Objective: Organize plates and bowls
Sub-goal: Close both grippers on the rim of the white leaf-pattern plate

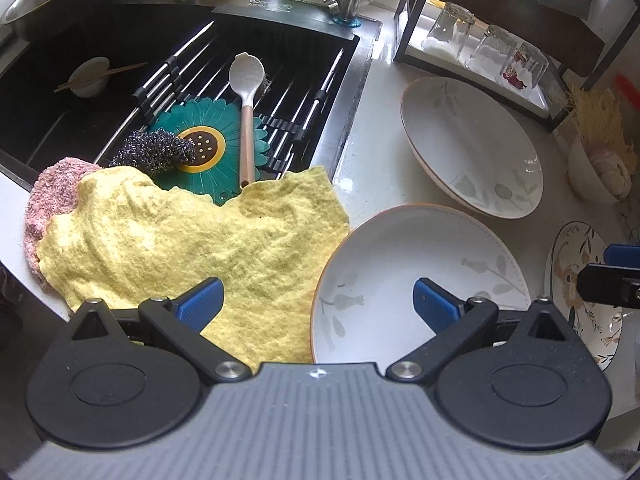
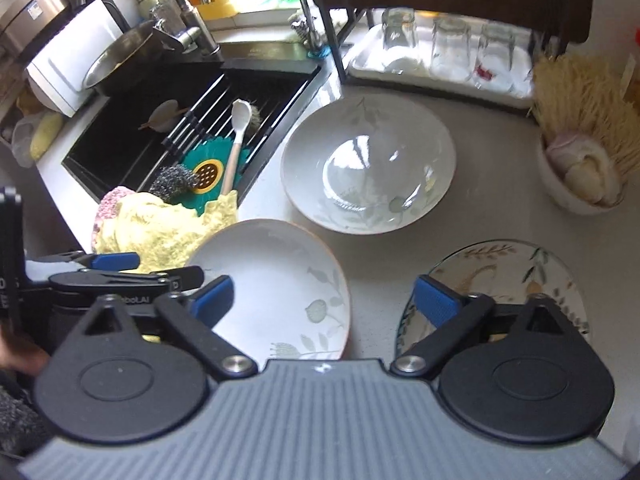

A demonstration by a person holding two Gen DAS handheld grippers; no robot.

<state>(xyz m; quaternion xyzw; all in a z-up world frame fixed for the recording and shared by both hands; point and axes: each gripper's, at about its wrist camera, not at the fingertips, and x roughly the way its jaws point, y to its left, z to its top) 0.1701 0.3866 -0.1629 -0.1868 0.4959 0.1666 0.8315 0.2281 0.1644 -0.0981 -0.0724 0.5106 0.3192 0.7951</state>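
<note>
A white leaf-patterned plate lies on the counter nearest me, its left rim on a yellow cloth. My left gripper hovers open above that rim, one fingertip over the cloth and the other over the plate, nothing held. My right gripper is open too, spanning the plate's right rim and a flat flower-patterned plate. Behind them sits a deep white leaf-patterned bowl. A small white bowl with chopsticks lies in the sink.
The black sink holds a roll-up rack, a green flower mat, a scourer and a white spoon. A dark rack with upturned glasses stands at the back. A small bowl of garlic sits at the right.
</note>
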